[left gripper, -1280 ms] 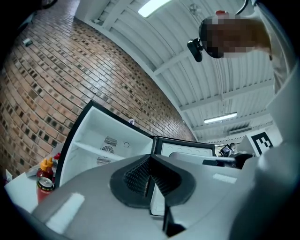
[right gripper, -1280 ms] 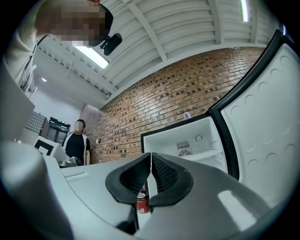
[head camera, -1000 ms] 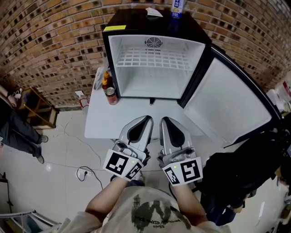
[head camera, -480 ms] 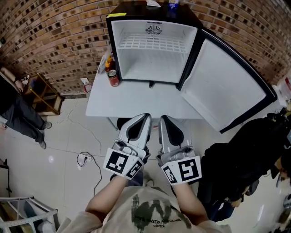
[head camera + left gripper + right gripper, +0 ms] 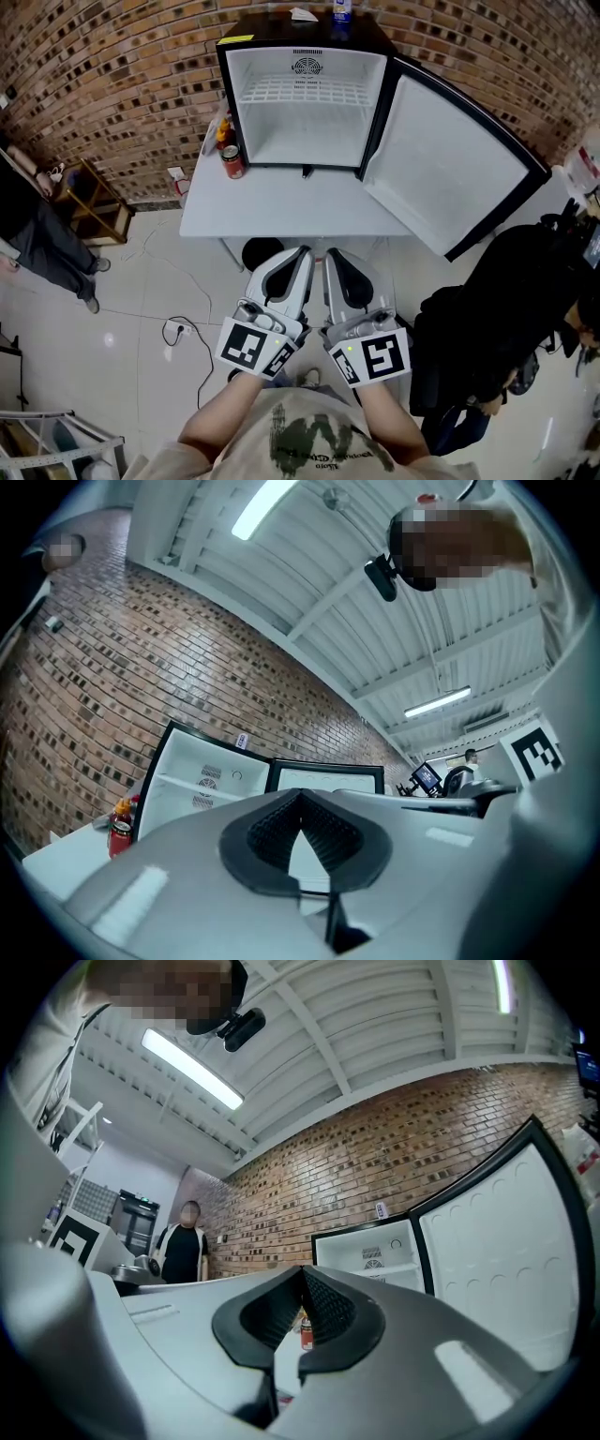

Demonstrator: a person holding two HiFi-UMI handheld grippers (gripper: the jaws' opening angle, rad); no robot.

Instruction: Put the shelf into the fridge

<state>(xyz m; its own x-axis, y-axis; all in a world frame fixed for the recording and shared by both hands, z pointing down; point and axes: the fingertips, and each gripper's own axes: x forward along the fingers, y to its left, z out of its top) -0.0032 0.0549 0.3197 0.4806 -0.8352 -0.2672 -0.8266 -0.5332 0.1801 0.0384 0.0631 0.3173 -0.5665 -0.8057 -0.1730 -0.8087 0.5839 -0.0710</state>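
The small black fridge (image 5: pixel 305 103) stands open on a white table (image 5: pixel 281 202), its door (image 5: pixel 445 178) swung out to the right. A white wire shelf (image 5: pixel 305 90) sits across the upper part of its white interior. My left gripper (image 5: pixel 300 253) and right gripper (image 5: pixel 331 255) hang side by side over the floor, just in front of the table's near edge. Both are shut with nothing between the jaws. In the left gripper view the shut left gripper (image 5: pixel 300 799) points at the fridge (image 5: pixel 202 780). The right gripper (image 5: pixel 302 1274) also faces the fridge (image 5: pixel 375 1260).
A red can (image 5: pixel 232 161) and sauce bottles stand on the table left of the fridge. A bottle (image 5: pixel 341 9) sits on the fridge top. A person (image 5: pixel 37 234) and a wooden rack (image 5: pixel 94 202) are at the left, a black chair (image 5: pixel 497 319) at the right. A power strip (image 5: pixel 178 328) lies on the floor.
Both grippers and the head camera have drawn back from the fridge. The gripper tips were over the table's front edge and now hang over the floor. The fridge looks smaller and farther.
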